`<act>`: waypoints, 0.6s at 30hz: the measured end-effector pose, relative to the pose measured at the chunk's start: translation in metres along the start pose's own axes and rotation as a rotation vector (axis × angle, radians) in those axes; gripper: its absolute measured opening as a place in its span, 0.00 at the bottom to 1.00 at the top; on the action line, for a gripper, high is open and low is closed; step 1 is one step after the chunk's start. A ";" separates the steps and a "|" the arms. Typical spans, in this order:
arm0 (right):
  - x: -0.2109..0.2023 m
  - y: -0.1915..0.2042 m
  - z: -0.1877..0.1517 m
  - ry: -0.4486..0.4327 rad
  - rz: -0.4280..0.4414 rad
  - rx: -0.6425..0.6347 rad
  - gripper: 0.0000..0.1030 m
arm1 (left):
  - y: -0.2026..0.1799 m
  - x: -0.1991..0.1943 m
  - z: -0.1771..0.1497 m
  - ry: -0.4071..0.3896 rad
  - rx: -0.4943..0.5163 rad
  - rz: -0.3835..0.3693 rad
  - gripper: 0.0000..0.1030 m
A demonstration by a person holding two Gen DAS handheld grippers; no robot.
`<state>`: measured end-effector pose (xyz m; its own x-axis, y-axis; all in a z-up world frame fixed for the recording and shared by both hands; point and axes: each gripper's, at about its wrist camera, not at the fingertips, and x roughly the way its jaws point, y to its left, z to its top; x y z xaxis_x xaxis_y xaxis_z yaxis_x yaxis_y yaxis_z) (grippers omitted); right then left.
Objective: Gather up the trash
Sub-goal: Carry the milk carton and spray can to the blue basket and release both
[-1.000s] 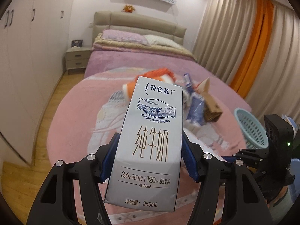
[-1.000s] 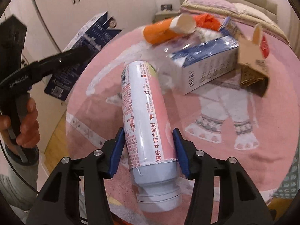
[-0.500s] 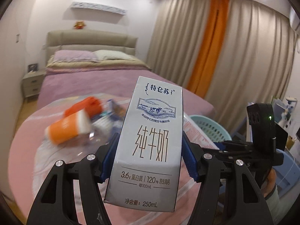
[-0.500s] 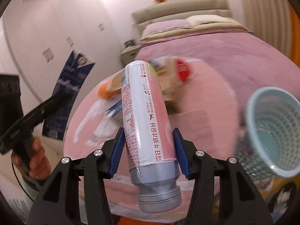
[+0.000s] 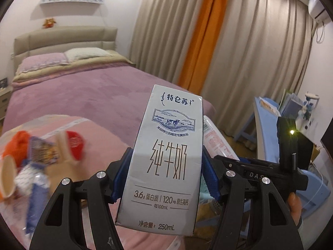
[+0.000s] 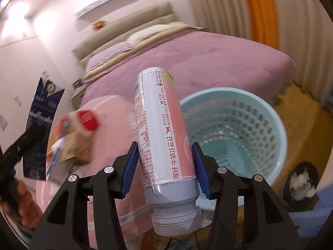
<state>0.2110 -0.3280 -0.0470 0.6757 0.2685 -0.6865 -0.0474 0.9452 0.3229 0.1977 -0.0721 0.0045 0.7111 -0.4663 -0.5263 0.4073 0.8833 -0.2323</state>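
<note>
Left gripper clamped on one grey milk carton, blue pads pressed to both of its sides, carton held upright. Right gripper clamped on one pink and white drink bottle, cap end toward the camera, base pointing away and tilted a little left.

Step in hand, by the look of it: carrying two picked-up pieces of trash to the bin. One pale blue mesh wastebasket on the floor just beyond and right of the bottle, mouth open, nothing to be seen inside. From the left wrist view, only a sliver of the wastebasket visible behind the carton, so exact position over it not clear.

Next move, as a judgement: bring each piece over the wastebasket mouth, then part the jaws and let it drop; bottle likely first, being nearest the rim. Risk of a long bottle catching the rim if released off centre.

Left of the wastebasket, on the round pink mat, a blurred heap of leftover trash: one red-topped item, one brown cardboard piece, orange and blue wrappers; exact count not readable through the blur. Behind the wastebasket, one bed with purple cover. One small dark bin with white paper, right of the wastebasket.
</note>
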 end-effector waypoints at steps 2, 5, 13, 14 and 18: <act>0.007 -0.015 0.002 0.006 -0.029 0.030 0.47 | -0.005 0.019 -0.001 0.029 -0.006 -0.015 0.59; 0.024 -0.036 0.005 0.035 -0.063 0.093 0.47 | -0.005 0.061 0.000 0.084 -0.032 -0.020 0.59; 0.056 -0.072 -0.004 0.099 -0.117 0.194 0.47 | -0.010 0.132 -0.012 0.208 -0.082 -0.042 0.59; 0.060 -0.074 -0.004 0.105 -0.120 0.200 0.47 | -0.010 0.138 -0.014 0.217 -0.083 -0.039 0.59; 0.075 -0.083 -0.005 0.128 -0.146 0.203 0.47 | -0.019 0.163 -0.026 0.262 -0.107 -0.038 0.59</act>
<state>0.2621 -0.3856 -0.1291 0.5653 0.1656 -0.8081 0.2009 0.9225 0.3295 0.2908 -0.1643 -0.0986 0.5187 -0.4830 -0.7054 0.3581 0.8720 -0.3338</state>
